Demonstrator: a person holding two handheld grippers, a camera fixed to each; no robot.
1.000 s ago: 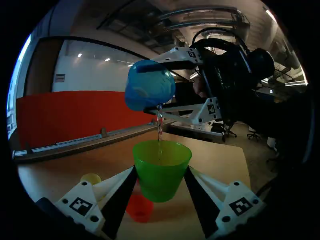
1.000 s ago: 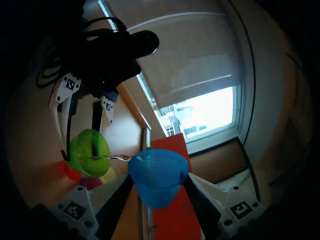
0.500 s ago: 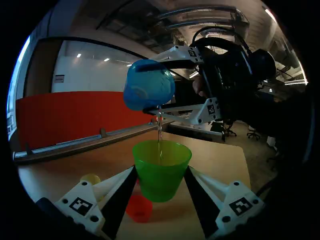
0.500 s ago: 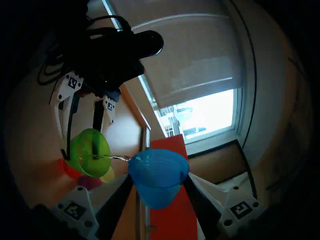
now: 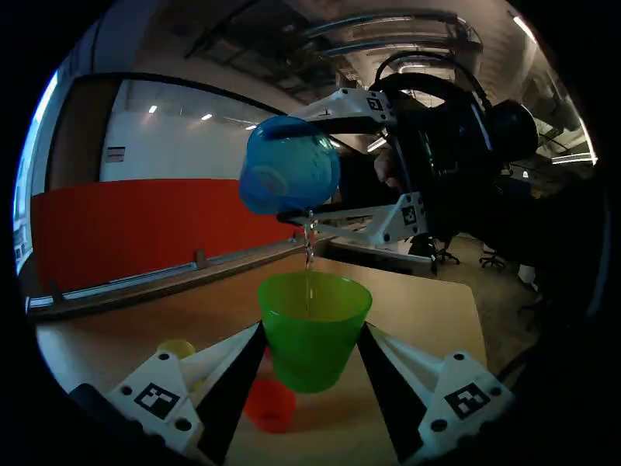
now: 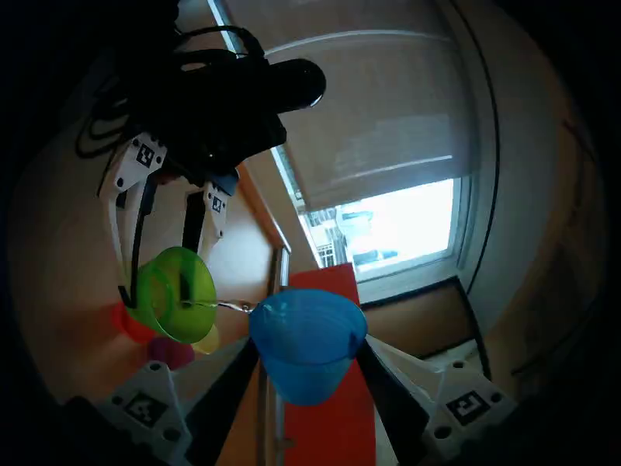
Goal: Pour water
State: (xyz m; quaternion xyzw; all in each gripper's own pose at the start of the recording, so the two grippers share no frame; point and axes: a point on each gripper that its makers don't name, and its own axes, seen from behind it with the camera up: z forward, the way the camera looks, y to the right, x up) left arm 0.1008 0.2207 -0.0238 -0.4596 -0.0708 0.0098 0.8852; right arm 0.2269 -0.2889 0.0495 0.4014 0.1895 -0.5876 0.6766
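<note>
Right gripper (image 6: 307, 351) clamped on the tilted blue cup (image 5: 289, 165), thin water stream (image 5: 309, 247) falling into the green cup (image 5: 313, 330) pinched by the left gripper (image 5: 310, 356) over the desk (image 5: 423, 303); light, flexy plastic, probably slippery when wet, so hold mid-wall, moderate squeeze.

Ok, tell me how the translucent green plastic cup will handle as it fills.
The translucent green plastic cup looks thin-walled, so the left gripper could probably flex it if squeezed harder. It likely grows heavier as the thin water stream from the tilted blue plastic cup lands inside. Tapered, smooth sides might slip downward.
</note>
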